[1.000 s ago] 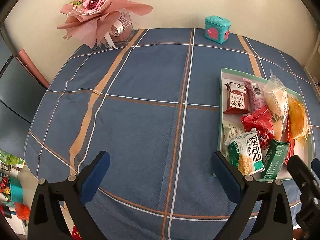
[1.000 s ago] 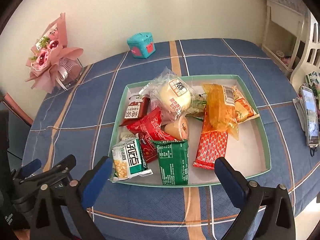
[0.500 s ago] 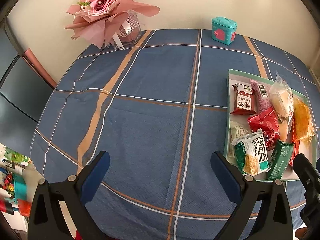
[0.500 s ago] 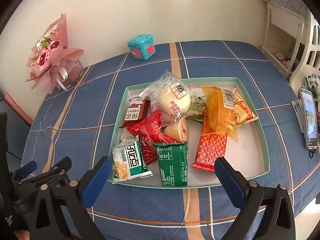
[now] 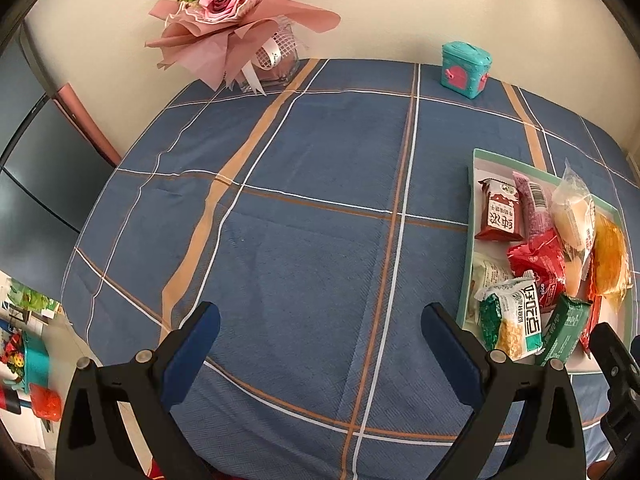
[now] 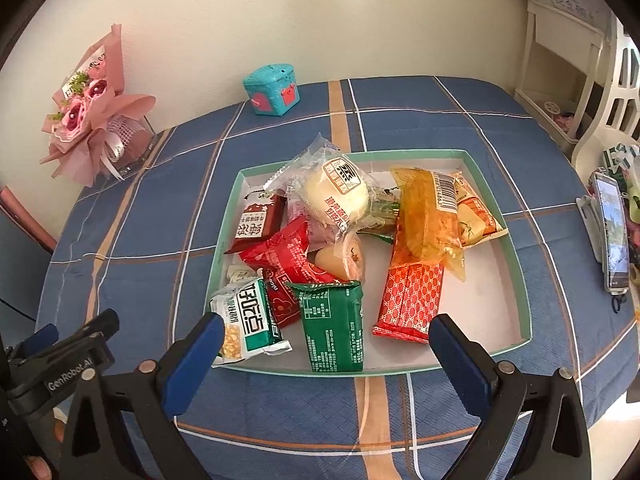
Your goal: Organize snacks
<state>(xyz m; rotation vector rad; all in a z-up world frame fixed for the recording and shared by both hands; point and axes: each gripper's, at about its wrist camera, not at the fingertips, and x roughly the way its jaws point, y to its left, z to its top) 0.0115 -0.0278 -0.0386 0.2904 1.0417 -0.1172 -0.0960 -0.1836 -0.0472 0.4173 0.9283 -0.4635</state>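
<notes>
A shallow green-rimmed tray [image 6: 516, 256] on the blue plaid table holds several snack packs: a green pack [image 6: 334, 328], a white-and-green corn pack [image 6: 250, 320], a red pack [image 6: 288, 266], a red patterned bar [image 6: 412, 300], an orange bag [image 6: 426, 216], a bun in clear wrap [image 6: 336, 190] and a brown pack [image 6: 256, 224]. My right gripper [image 6: 320, 346] is open and empty, just above the tray's near edge. My left gripper [image 5: 318, 340] is open and empty over bare cloth, left of the tray [image 5: 466, 280].
A pink flower bouquet [image 5: 236, 20] and a teal toy box [image 5: 464, 68] stand at the table's far edge by the wall. A phone on a stand [image 6: 610, 232] and white furniture [image 6: 568, 60] are at the right. The left gripper shows in the right wrist view [image 6: 60, 356].
The left gripper has pulled back and turned left, so the tray sits further right in its view. The right gripper has drawn slightly back from the tray. Both stay open.
</notes>
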